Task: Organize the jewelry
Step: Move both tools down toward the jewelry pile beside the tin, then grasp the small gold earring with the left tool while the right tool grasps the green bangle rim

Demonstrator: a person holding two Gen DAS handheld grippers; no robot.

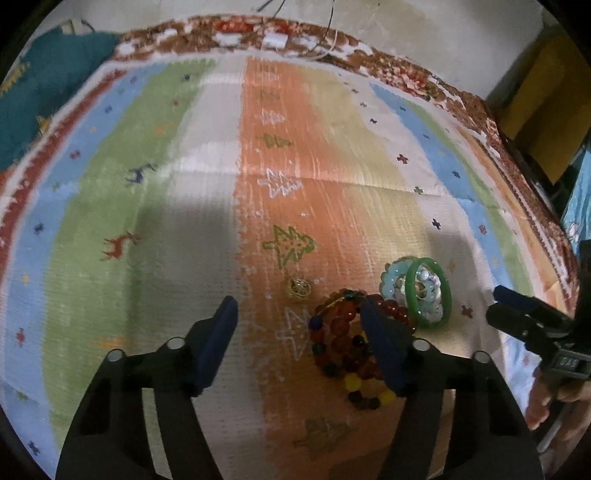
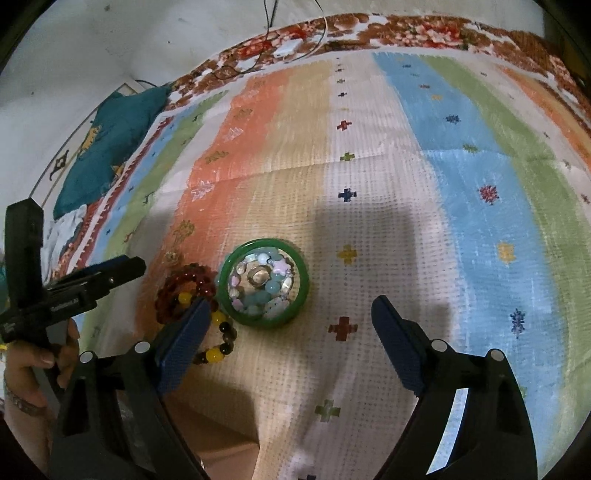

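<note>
A home bedroom, with the work laid out on a bed.

We're looking down on a soft striped blanket (image 2: 369, 155) in orange, green, blue and cream, woven with little trees, deer and crosses, and there's a fold line running across it. Under it peeks a floral bedsheet (image 2: 406, 33) in red and brown, right up against a plain pale wall (image 2: 110, 44). A teal cushion (image 2: 110, 147) sits at the far corner, a white charger and cables (image 2: 288, 48) lie at the bed's edge.
</note>
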